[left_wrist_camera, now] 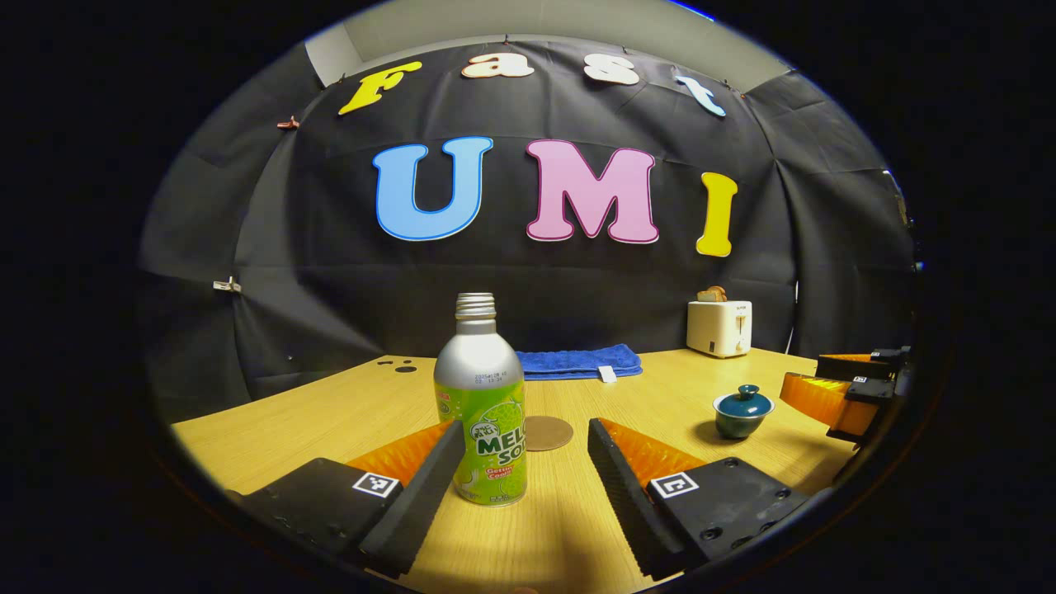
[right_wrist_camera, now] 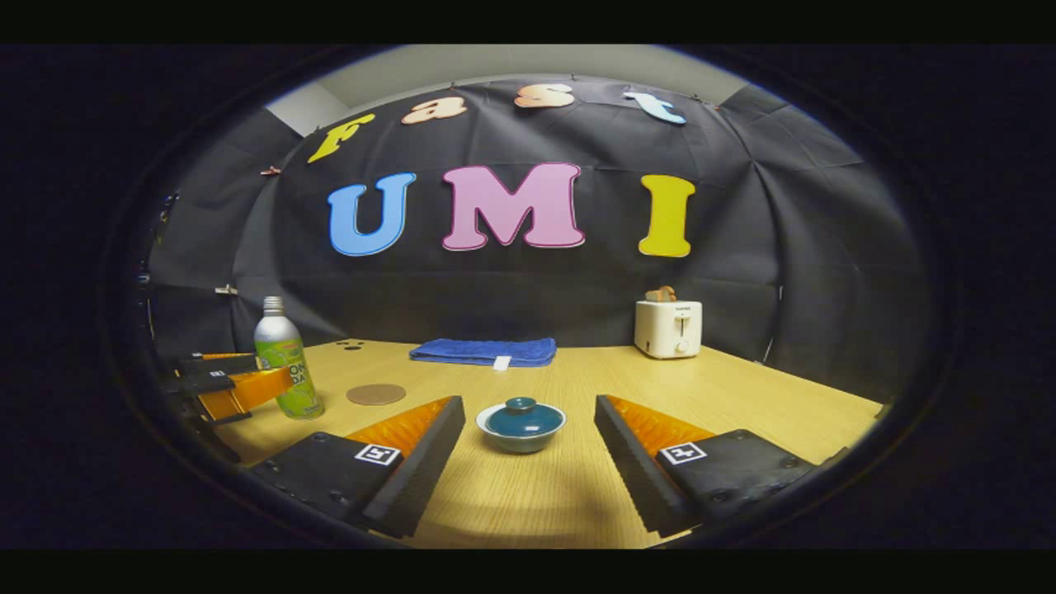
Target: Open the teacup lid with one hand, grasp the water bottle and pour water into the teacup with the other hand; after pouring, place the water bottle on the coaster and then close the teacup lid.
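A silver and green water bottle (left_wrist_camera: 483, 412) without a cap stands upright on the wooden table (left_wrist_camera: 280, 429), between the fingers of my left gripper (left_wrist_camera: 521, 450). That gripper is open, its left finger close beside the bottle. A round brown coaster (left_wrist_camera: 546, 432) lies just behind the bottle. The dark teal teacup (right_wrist_camera: 521, 426) with its lid (right_wrist_camera: 521, 415) on sits ahead of my right gripper (right_wrist_camera: 528, 441), which is open and apart from it. In the right gripper view the bottle (right_wrist_camera: 283, 359) and coaster (right_wrist_camera: 375, 393) stand at the left, with the left gripper (right_wrist_camera: 239, 384) beside the bottle.
A folded blue towel (left_wrist_camera: 577, 361) lies at the back of the table. A white toaster (right_wrist_camera: 668, 327) with bread in it stands at the back right. The right gripper (left_wrist_camera: 850, 388) shows at the right edge of the left gripper view, near the teacup (left_wrist_camera: 742, 411).
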`<action>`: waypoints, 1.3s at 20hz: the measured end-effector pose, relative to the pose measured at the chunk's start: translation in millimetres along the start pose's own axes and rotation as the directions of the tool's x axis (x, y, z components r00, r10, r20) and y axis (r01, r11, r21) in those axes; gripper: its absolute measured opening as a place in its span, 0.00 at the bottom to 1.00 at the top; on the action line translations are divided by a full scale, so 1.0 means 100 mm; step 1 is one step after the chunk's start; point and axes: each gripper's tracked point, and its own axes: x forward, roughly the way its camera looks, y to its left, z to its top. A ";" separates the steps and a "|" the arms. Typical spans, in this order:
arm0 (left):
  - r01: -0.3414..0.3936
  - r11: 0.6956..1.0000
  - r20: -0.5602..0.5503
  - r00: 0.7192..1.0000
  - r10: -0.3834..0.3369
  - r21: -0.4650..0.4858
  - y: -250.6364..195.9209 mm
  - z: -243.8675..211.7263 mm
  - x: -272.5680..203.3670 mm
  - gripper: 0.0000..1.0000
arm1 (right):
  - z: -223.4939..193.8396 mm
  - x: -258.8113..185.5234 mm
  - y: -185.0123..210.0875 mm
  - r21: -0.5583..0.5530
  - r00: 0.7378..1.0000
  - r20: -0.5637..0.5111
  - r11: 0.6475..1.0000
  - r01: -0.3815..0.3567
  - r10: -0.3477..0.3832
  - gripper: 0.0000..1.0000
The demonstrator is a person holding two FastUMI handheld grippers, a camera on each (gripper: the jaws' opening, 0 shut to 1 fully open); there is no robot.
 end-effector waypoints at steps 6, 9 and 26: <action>0.004 1.000 0.001 1.000 -0.004 0.002 -0.01 -0.01 -0.01 0.95 | -0.10 0.29 0.09 -0.025 0.997 -0.059 0.999 -0.042 0.040 0.98; 0.004 1.000 0.001 1.000 -0.004 0.002 0.00 0.00 -0.01 0.95 | -0.19 0.45 0.13 -0.055 0.992 -0.117 0.997 -0.056 0.049 0.98; 0.022 1.000 0.003 1.000 -0.022 0.006 -0.02 -0.01 -0.01 0.95 | -0.37 0.95 0.11 -0.121 0.969 -0.247 0.992 -0.046 0.014 0.54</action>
